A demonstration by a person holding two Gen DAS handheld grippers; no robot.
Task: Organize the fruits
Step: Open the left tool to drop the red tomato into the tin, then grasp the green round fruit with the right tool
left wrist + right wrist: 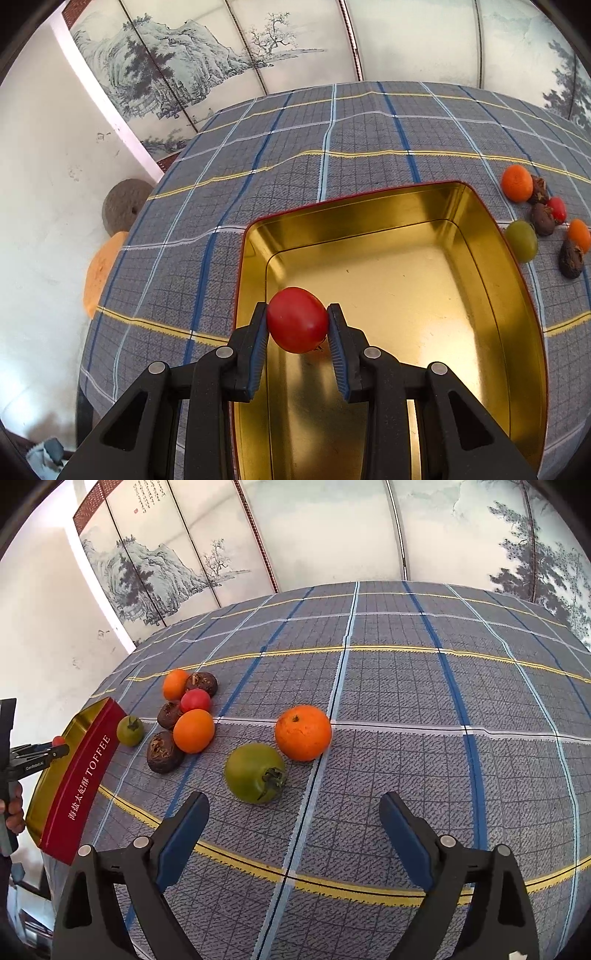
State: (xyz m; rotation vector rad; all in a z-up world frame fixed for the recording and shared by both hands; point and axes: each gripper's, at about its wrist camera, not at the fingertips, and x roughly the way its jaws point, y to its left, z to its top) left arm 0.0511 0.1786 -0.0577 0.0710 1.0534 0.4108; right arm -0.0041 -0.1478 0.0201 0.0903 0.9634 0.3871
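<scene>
Over the left side of the desk (406, 686), above the open gold tin (480, 236), I have the left hand-held gripper (297, 321) pinching a red tomato (297, 319) between its blue pads (258, 343), the fruit hanging over the tin's near left corner and clear of its floor. I see nothing lying on the tin's gold bottom. The tin's red outer wall, lettered TOFFEE, shows in the right wrist view, and it sits at the desk's left edge on the plaid cloth (221, 206).

Just to the right of the tin lies a small green fruit (130, 730), almost touching its wall. Next to it is a tight cluster: three dark brown wrinkled fruits (163, 752), two small oranges (193, 730) and a small red tomato (195, 700), all touching or nearly so.

Further right, toward the middle of the desk, a large green persimmon (255, 772) rests on its side, touching a large orange (303, 733) behind it.

My right hand-held gripper (294, 812) hovers near these two with its jaws spread wide and nothing between them.
</scene>
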